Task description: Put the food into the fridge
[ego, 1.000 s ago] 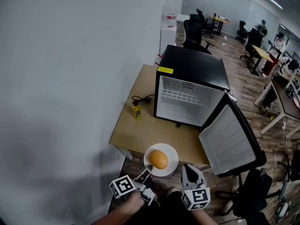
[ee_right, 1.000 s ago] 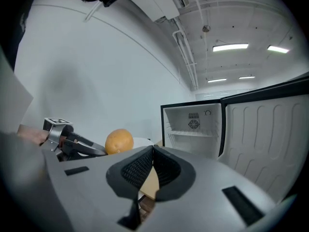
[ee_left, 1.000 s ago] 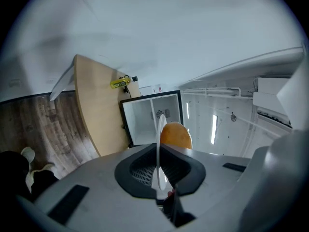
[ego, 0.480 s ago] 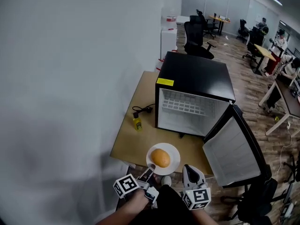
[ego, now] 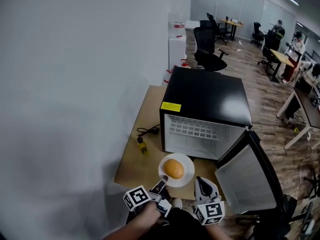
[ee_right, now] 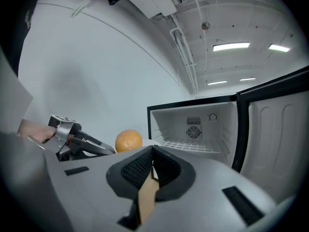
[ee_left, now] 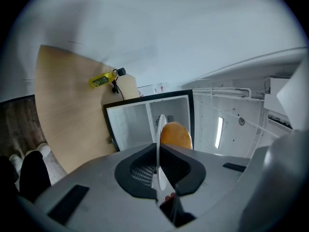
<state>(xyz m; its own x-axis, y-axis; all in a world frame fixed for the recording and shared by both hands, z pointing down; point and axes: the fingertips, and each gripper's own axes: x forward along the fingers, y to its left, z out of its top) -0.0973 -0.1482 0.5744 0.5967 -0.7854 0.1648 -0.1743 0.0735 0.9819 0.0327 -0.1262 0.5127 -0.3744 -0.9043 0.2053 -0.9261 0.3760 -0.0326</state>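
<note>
- Pale wall and a wooden counter (ego: 131, 160) frame the scene. A small black fridge (ego: 207, 96) stands on the counter with its door (ego: 246, 178) swung wide open on the side away from the wall. Desks and office chairs fill the room behind the fridge.
- On the left gripper (ego: 161, 185), the fingers are pinched almost together on the near rim of a white plate (ego: 189, 171).
- On the right gripper (ego: 205, 185), the fingers are closed on nothing. It is held just beside the plate, in front of the fridge.
- An orange (ego: 174, 169) lies in the middle of the plate. It is held in front of the fridge's open mouth and is not yet inside.
- The step in hand looks like the carry toward the fridge. The next move probably calls for bringing the plate forward and level onto the wire shelf (ee_right: 193, 146). With only one rim gripped, a tilt could send the orange rolling.
- The left gripper view shows the plate edge-on, as a thin white line between the pads.
- The right gripper view looks straight into the fridge and shows a bare shelf and a fan grille (ee_right: 193, 133) on the back wall. The head view cannot see that far in.
- The head view alone gives the layout. It shows a yellow bottle (ego: 142, 146) and a black cable on the counter at the fridge's wall side.
</note>
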